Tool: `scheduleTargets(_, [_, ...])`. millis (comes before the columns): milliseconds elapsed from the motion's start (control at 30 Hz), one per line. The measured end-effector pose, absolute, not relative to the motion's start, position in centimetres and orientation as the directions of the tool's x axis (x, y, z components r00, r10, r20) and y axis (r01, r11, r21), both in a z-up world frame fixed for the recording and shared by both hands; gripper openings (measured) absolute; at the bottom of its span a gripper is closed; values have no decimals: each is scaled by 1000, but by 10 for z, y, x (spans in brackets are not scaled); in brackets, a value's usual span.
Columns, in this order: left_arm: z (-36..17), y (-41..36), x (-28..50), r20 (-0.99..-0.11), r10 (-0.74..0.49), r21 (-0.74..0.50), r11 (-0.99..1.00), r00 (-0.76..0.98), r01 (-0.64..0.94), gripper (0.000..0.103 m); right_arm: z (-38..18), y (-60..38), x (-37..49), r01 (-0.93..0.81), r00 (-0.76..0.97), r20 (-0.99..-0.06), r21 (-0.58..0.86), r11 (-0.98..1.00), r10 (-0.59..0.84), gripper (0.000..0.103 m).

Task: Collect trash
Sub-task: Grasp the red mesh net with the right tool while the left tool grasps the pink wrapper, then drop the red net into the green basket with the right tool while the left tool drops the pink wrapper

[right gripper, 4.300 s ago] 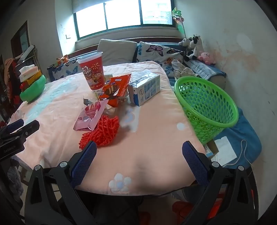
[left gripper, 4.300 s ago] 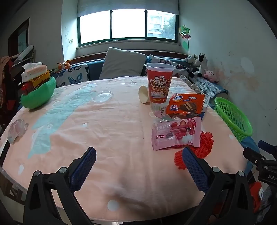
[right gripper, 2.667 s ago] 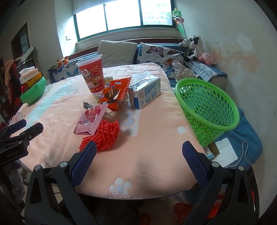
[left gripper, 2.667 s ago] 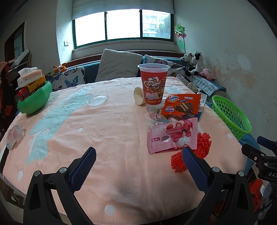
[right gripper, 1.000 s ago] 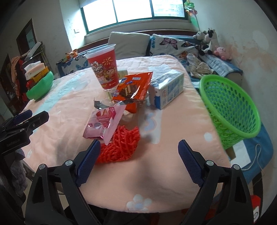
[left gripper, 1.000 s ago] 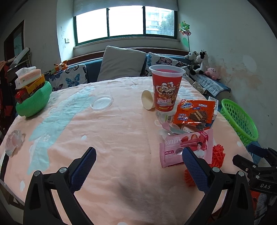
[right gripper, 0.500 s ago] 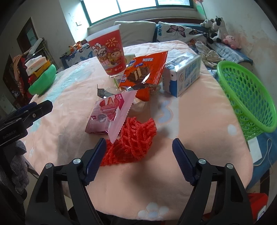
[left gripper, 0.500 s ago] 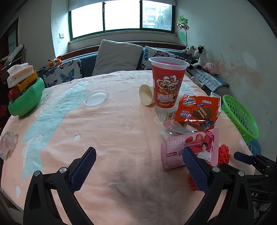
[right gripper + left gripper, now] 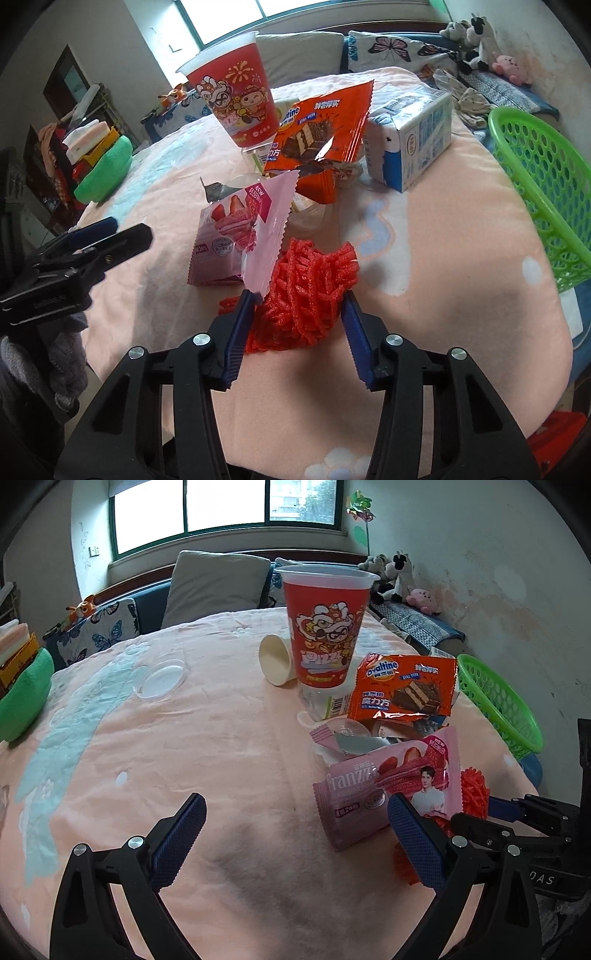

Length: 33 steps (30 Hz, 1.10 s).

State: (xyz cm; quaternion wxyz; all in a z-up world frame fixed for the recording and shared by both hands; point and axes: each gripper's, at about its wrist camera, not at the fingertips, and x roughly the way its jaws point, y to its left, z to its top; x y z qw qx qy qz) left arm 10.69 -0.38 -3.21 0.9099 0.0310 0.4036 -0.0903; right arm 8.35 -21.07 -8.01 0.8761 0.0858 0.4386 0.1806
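Red foam net [image 9: 306, 295] lengthwise toward the cup, between right gripper [image 9: 298, 306] fingers [image 9: 240, 325], closing, not yet pressing.

Soft daylight pours from the green-framed window [image 9: 229, 506] behind the round table draped in a peach fleece cloth [image 9: 221, 746], its panes washed out to near white. Both fisheye views bend straight lines and fall to black at the corners. A soft grey shadow [image 9: 240, 853] pools on the cloth under the left wrist camera. Glare streaks the glossy orange snack wrapper [image 9: 325, 129] and the pink biscuit packet [image 9: 391, 786]. Focus holds across the tabletop; the left edge of the right wrist view sits dim and murky.
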Motion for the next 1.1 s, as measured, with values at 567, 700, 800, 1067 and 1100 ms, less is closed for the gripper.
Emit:
scheduleTargets(567, [-60, -57, 131, -776, -303, -47, 902, 553, 429, 68, -79, -245, 82, -203, 560, -742, 309, 929, 369, 51])
scheduleTargets(700, [-65, -64, 130, -783, -321, -52, 887, 532, 459, 54, -81, -247, 83, -196, 557, -743, 317, 928, 371, 51])
scheduleTargets(800, [-65, -65, 128, -782, -339, -63, 878, 523, 475, 41, -80, -247, 82, -192, 558, -744, 314, 930, 367, 50])
scheduleTargets(1067, [-54, -65, 117, -761, -375, -85, 867, 530, 491, 21, -69, -255, 73, -189, 597, -726, 286, 939, 341, 46])
scheduleTargets(1100, [-52, -64, 115, -758, -379, -89, 867, 531, 491, 19, -67, -258, 72, -188, 602, -722, 287, 939, 341, 46])
